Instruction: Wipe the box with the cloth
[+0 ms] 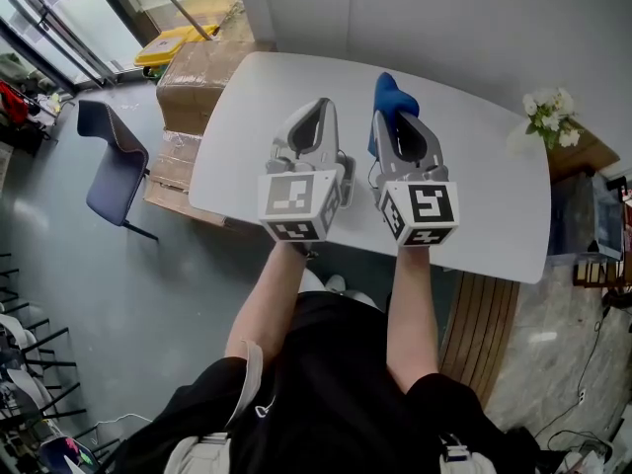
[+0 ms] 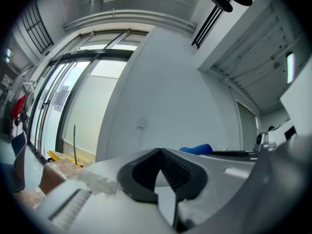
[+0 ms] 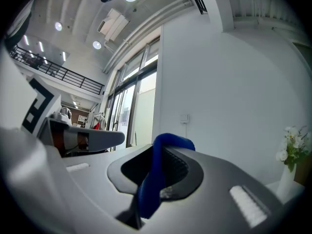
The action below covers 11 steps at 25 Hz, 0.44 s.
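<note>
Cloth (image 1: 392, 95): blue, pinched between the closed jaws of the right gripper (image 1: 400, 124), with a bunch standing past the tips.
Box: none on the table (image 1: 494, 205). Cardboard boxes (image 1: 197, 77) stand off its left end and are probably the target.
Left gripper (image 1: 318, 112): jaws together, empty.
Handling: hold the pinch firm, carry the cloth left, and lay a flat fold on the box top before stroking.

My right gripper (image 1: 398, 124) hides most of the blue cloth (image 1: 392, 91); only a fold pokes out at its twelve o'clock.
</note>
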Available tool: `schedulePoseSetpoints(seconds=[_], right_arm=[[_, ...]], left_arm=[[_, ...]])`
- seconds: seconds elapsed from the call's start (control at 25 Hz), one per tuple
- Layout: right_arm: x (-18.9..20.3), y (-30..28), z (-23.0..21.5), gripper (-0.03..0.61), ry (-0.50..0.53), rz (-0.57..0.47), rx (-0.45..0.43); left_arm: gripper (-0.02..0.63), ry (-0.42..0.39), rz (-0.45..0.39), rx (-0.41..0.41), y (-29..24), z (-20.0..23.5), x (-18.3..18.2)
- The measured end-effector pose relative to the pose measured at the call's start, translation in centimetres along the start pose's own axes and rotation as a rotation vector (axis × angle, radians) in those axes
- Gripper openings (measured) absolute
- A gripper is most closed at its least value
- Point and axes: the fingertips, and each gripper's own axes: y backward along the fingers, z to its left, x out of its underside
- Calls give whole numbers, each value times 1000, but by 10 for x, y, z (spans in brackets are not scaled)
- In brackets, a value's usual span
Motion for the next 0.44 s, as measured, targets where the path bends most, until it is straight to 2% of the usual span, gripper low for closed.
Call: schedulePoseSetpoints(seconds=[0.24,0.44], right_arm=[[2,-2,0,49,-9,-2,-7],[2,2,-2,49,-22,-4,-8]], left_arm=[[0,20,-23,-4,0,2,0],[0,-22,-35,-1,-1,-3,0]])
